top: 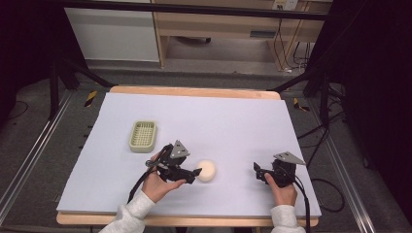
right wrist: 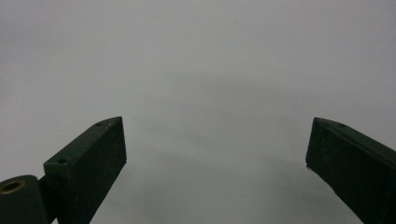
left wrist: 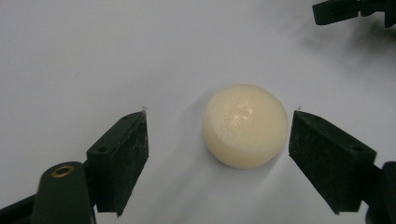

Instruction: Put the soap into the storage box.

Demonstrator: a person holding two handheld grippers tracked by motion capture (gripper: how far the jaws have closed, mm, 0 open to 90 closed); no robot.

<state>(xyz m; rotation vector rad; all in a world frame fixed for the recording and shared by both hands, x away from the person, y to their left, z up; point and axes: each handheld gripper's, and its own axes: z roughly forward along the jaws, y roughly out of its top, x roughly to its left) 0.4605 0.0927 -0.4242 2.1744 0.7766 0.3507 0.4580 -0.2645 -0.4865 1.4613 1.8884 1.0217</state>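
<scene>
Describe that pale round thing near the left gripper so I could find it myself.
Start at the white table and look toward its near edge. Just ahead of the left gripper, between its open jaws but touching neither, sits a cream ball. It is smooth, glossy and round, unlike the ribbed green tray farther back on the left.

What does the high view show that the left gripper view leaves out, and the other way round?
The high view alone takes in the pale green slotted plastic tray, the person's two hands and the wooden edge of the table. The left gripper view alone gives a close look at the left gripper, its black jaws open to either side of the round cream-coloured soap bar without touching it. Both show that soap bar, the white table cover and the right gripper.
</scene>
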